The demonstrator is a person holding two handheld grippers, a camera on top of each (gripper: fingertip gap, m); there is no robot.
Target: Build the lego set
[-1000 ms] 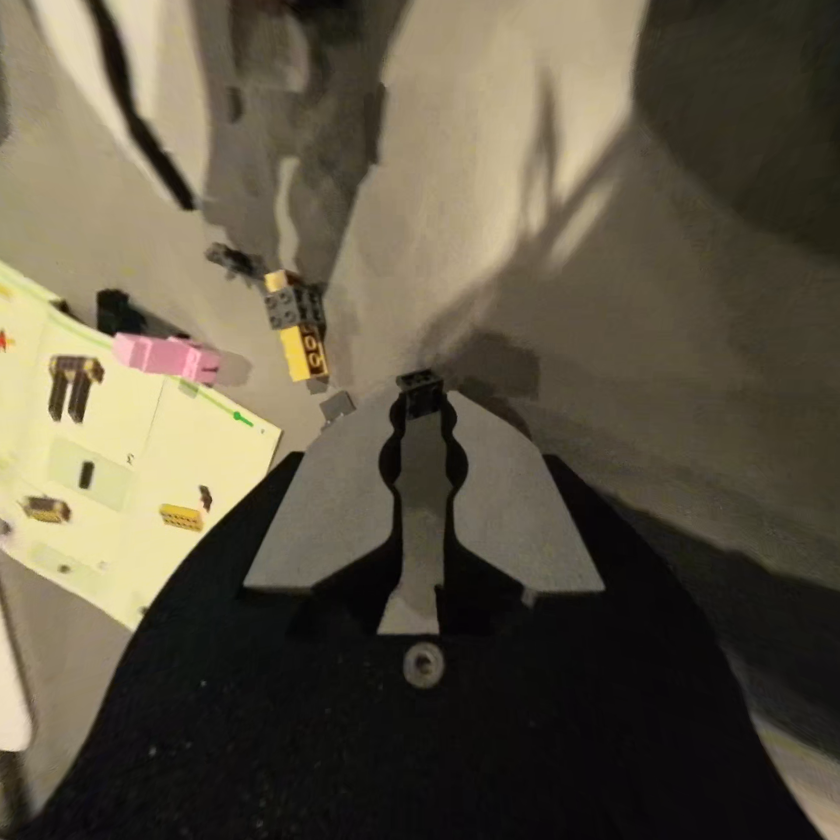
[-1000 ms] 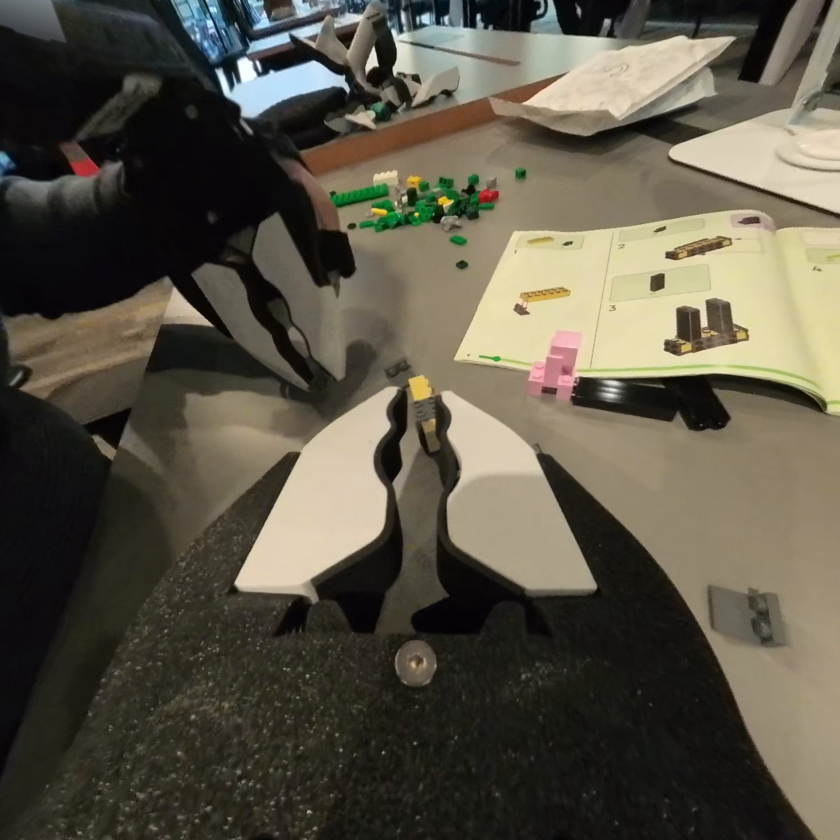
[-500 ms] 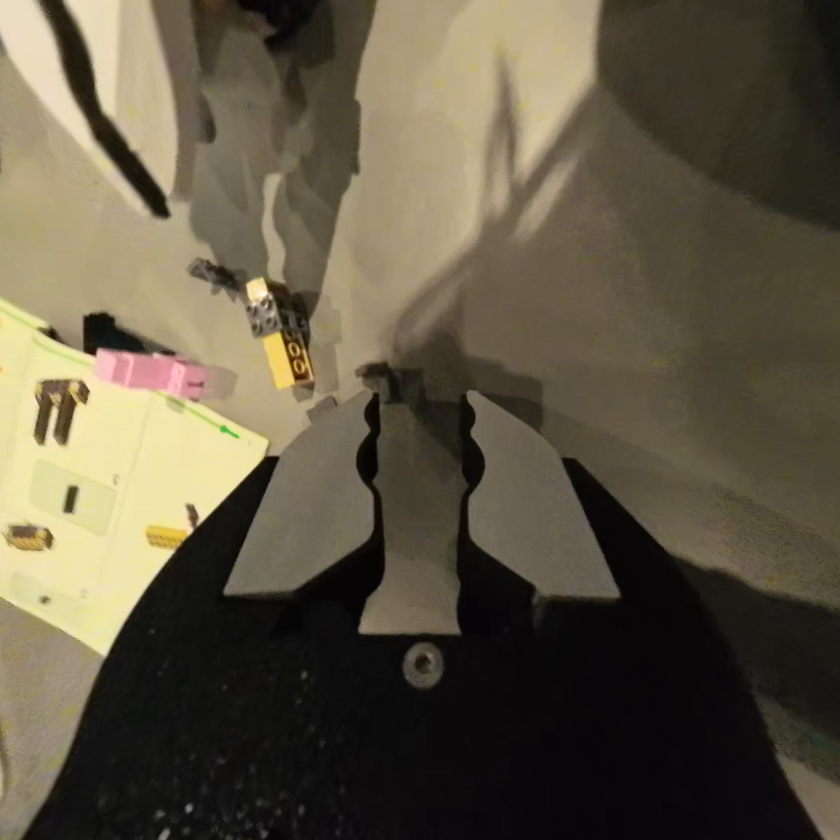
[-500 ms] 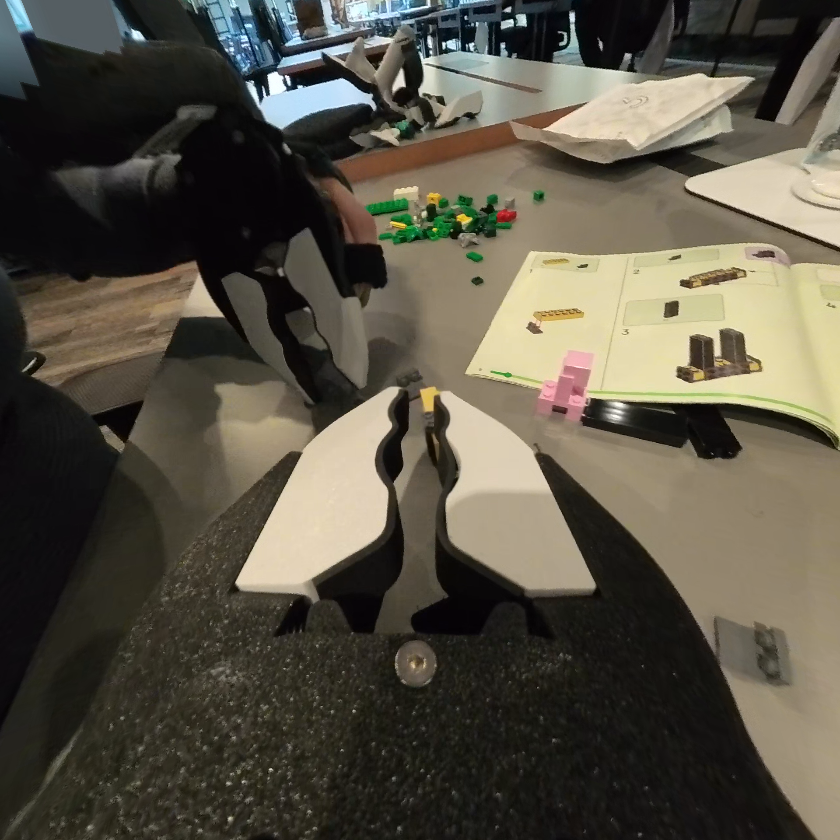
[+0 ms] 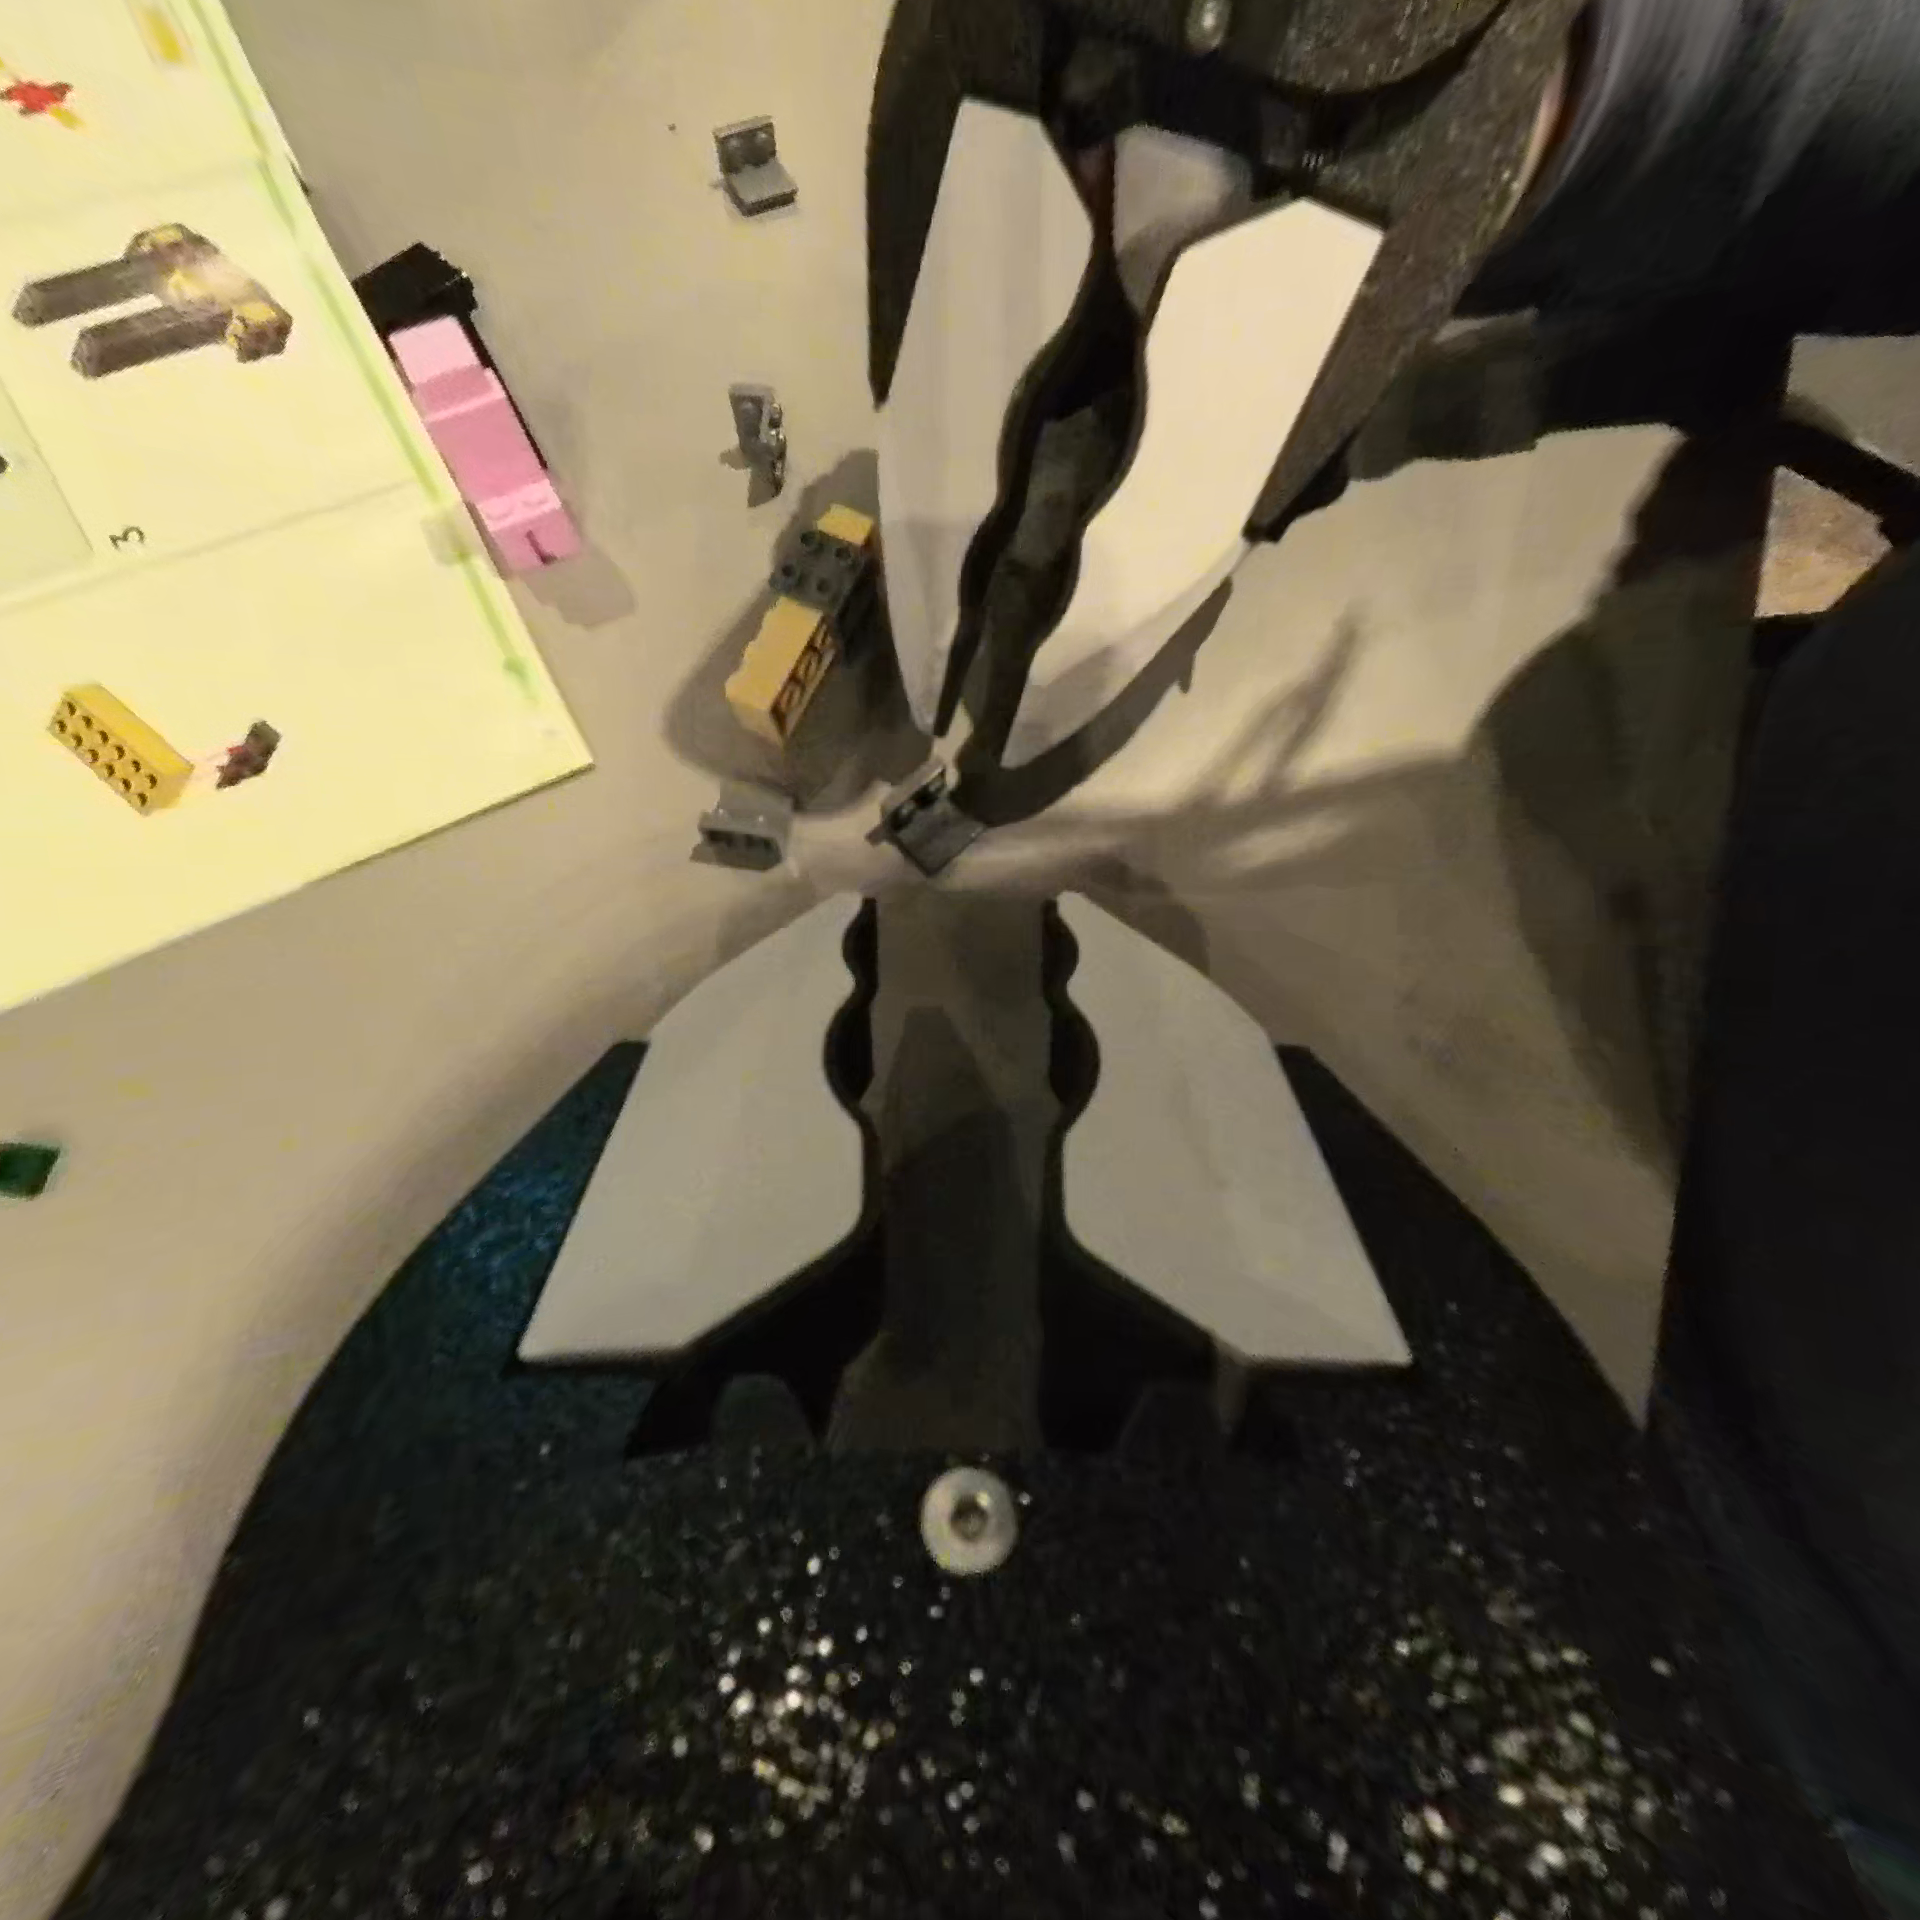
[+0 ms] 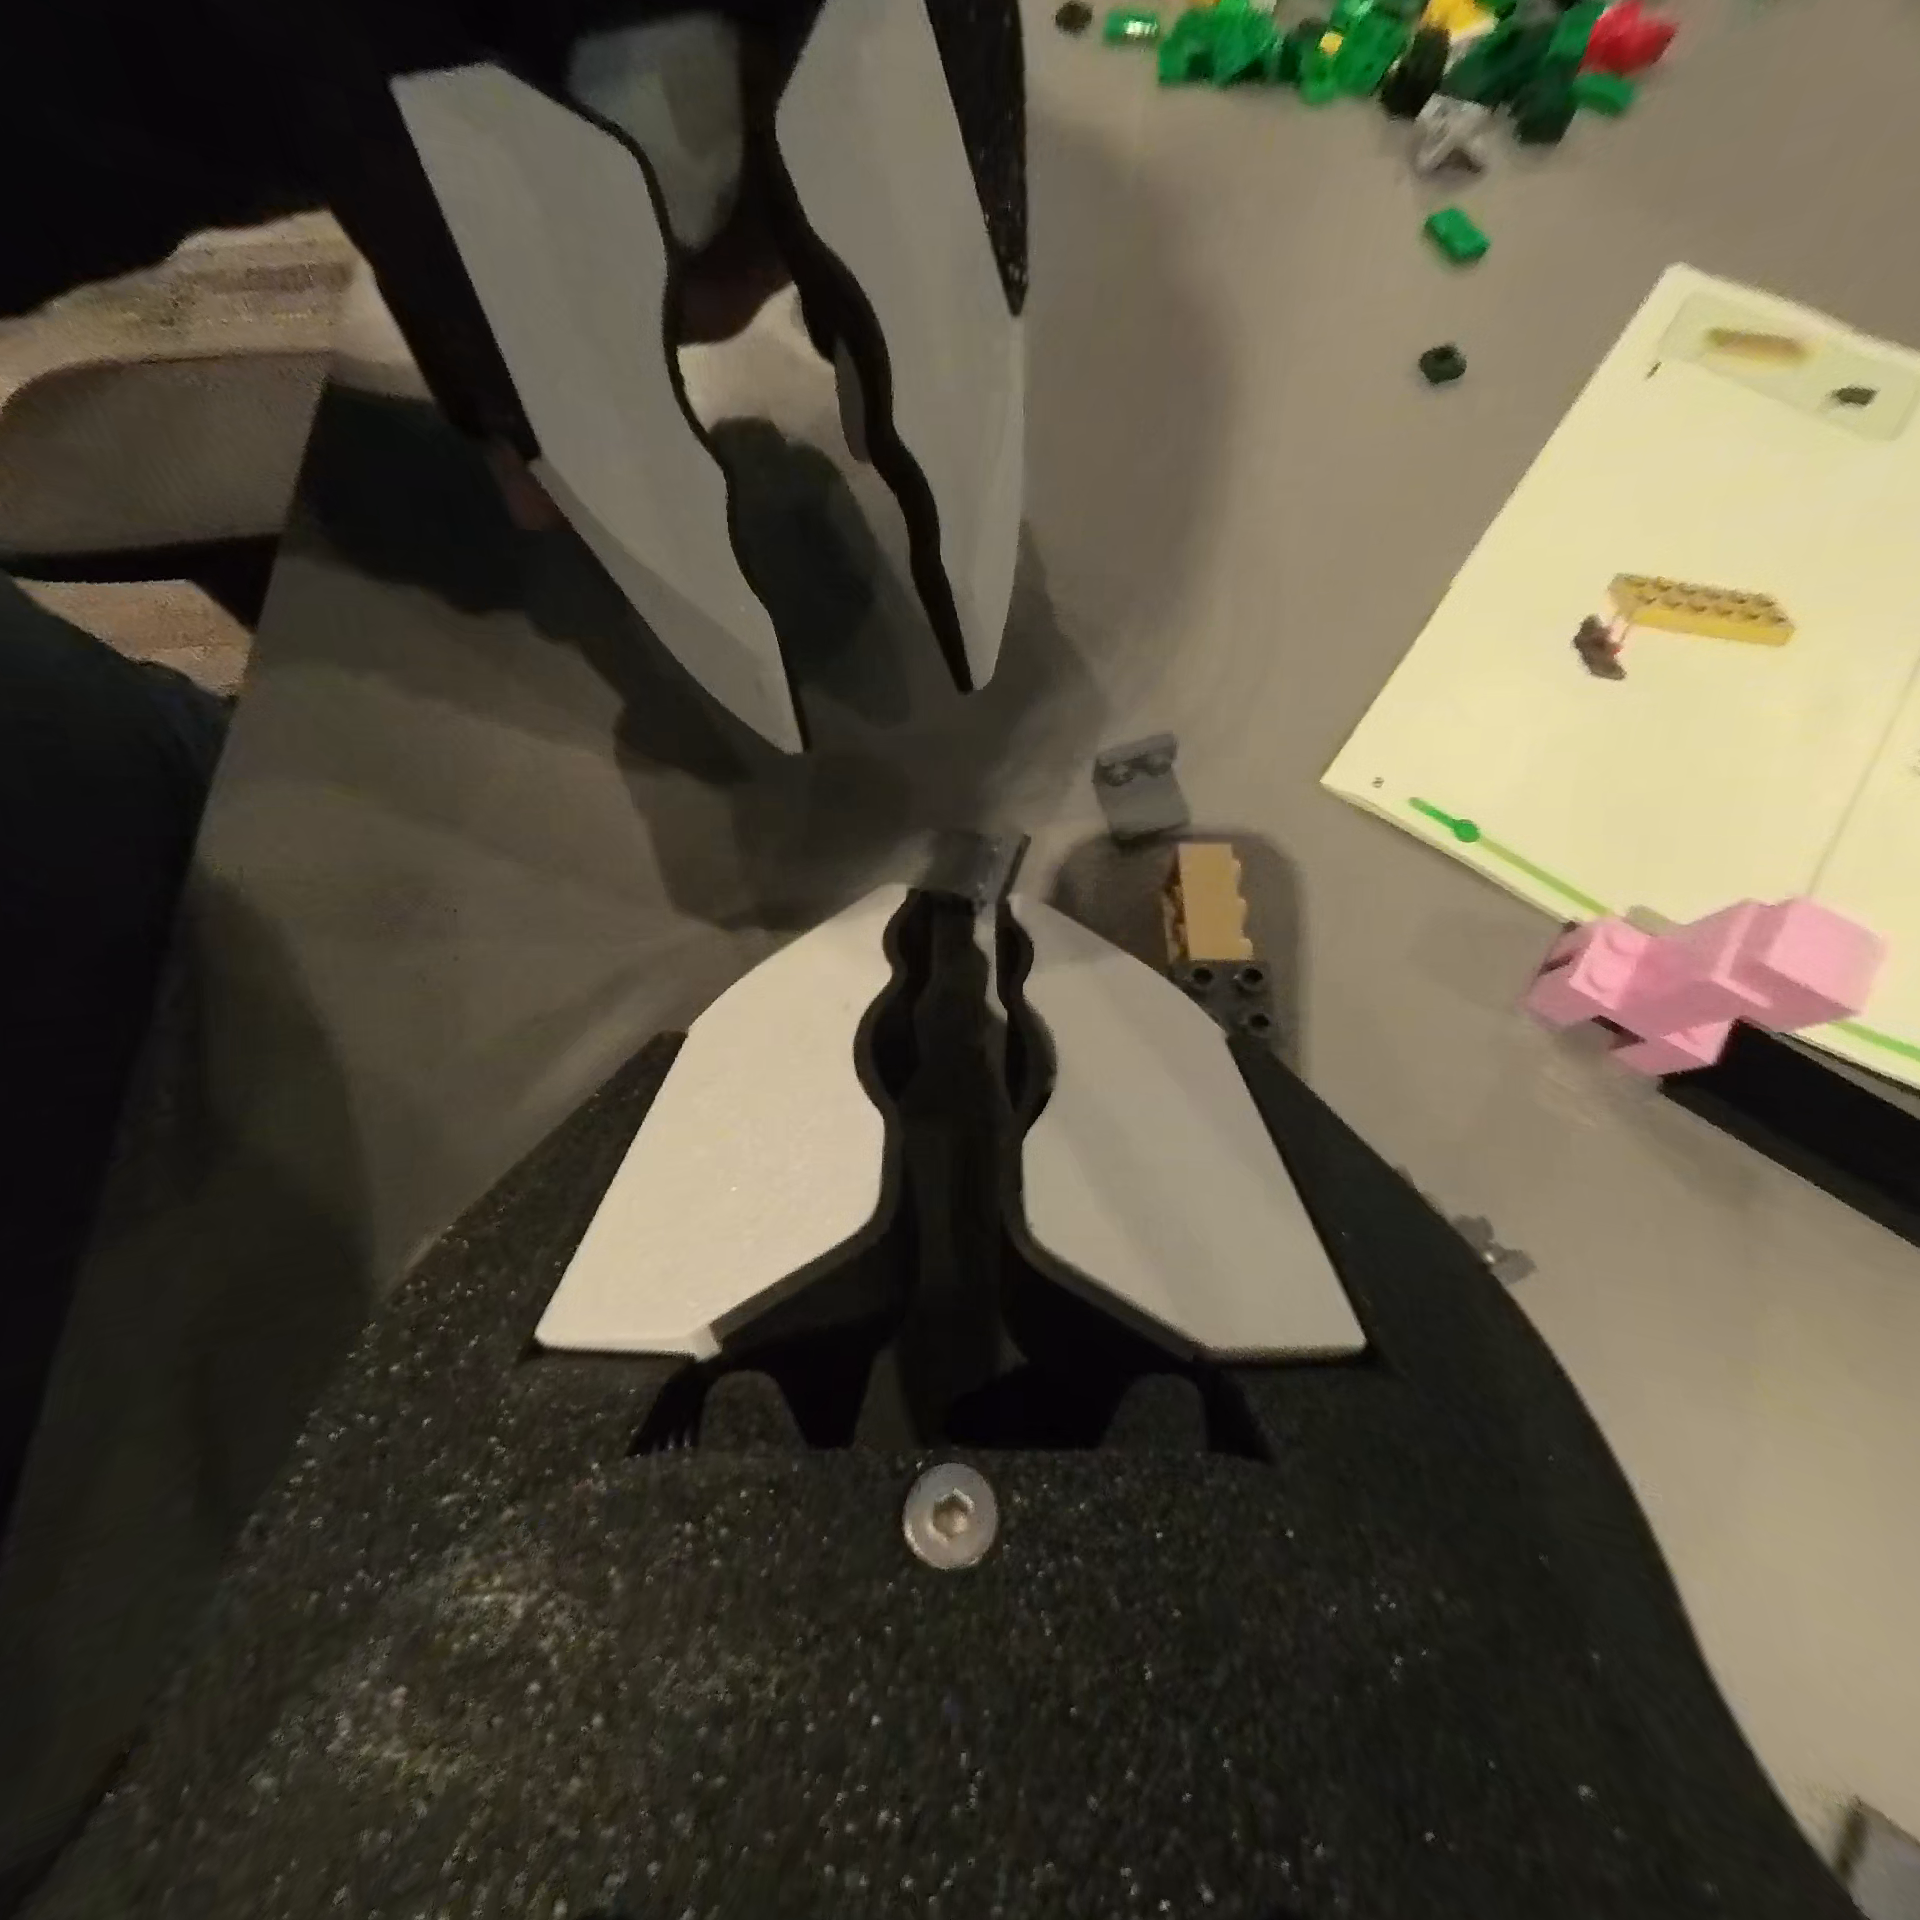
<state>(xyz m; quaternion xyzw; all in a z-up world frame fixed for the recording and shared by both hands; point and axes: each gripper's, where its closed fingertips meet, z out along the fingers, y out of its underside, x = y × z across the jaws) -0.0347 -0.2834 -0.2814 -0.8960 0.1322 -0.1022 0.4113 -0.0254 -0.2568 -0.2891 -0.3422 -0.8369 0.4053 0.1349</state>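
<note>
My right gripper (image 6: 961, 914) is shut on a small dark grey piece (image 6: 977, 860) right above the grey table. In the left wrist view it (image 5: 951, 764) comes down from the top with that piece (image 5: 925, 826) at its tips. My left gripper (image 5: 956, 914) is open and empty, its tips just short of the piece; in the right wrist view it (image 6: 878, 707) points down from above. A yellow and dark grey build (image 5: 800, 634) lies on the table beside the right gripper's fingers; it also shows in the right wrist view (image 6: 1216, 914).
A small grey bracket (image 5: 743, 831) lies next to the held piece, and two more grey pieces (image 5: 758, 436) lie farther off. A pink build (image 6: 1714, 977) and black pieces (image 5: 416, 281) sit at the edge of the open instruction booklet (image 6: 1662, 675). A pile of mostly green bricks (image 6: 1403, 52) lies far back. Both grippers' tips are close together, under 4 cm apart.
My left gripper opened and let go of the dark piece. My right gripper no longer holds the yellow build, which lies on the table, and is shut on the small dark grey piece.
</note>
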